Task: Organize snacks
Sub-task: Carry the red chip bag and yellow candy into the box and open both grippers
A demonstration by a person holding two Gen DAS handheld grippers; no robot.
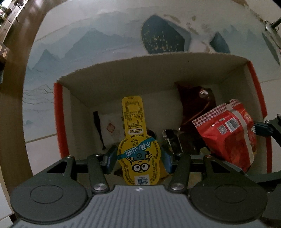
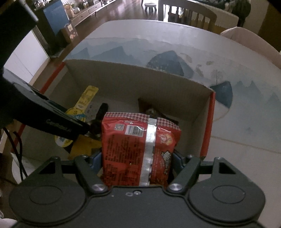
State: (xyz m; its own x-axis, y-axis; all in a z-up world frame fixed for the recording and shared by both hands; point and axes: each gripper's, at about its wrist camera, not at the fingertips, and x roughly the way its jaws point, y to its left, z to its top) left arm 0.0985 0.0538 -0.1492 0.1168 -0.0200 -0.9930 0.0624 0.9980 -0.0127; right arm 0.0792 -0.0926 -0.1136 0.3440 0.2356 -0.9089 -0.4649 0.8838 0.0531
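A yellow Minions snack pack (image 1: pixel 138 154) stands between the blue pads of my left gripper (image 1: pixel 138 158), which is shut on it, pointing down into an open cardboard box (image 1: pixel 140 73) with red edges. My right gripper (image 2: pixel 138 163) is shut on a red snack bag (image 2: pixel 140 149), held over the same box (image 2: pixel 158 82). In the left wrist view the red bag (image 1: pixel 226 135) hangs at the right. The yellow pack (image 2: pixel 84 103) and the left gripper's black body (image 2: pixel 52 122) show at the left of the right wrist view. A dark brown packet (image 1: pixel 198 107) lies inside the box.
The box sits on a tablecloth (image 1: pixel 87 43) printed with blue mountains. A small white packet (image 1: pixel 110 129) and a shiny wrapper (image 1: pixel 171 140) lie on the box floor. Chairs (image 2: pixel 186 12) and a wooden floor lie beyond the table.
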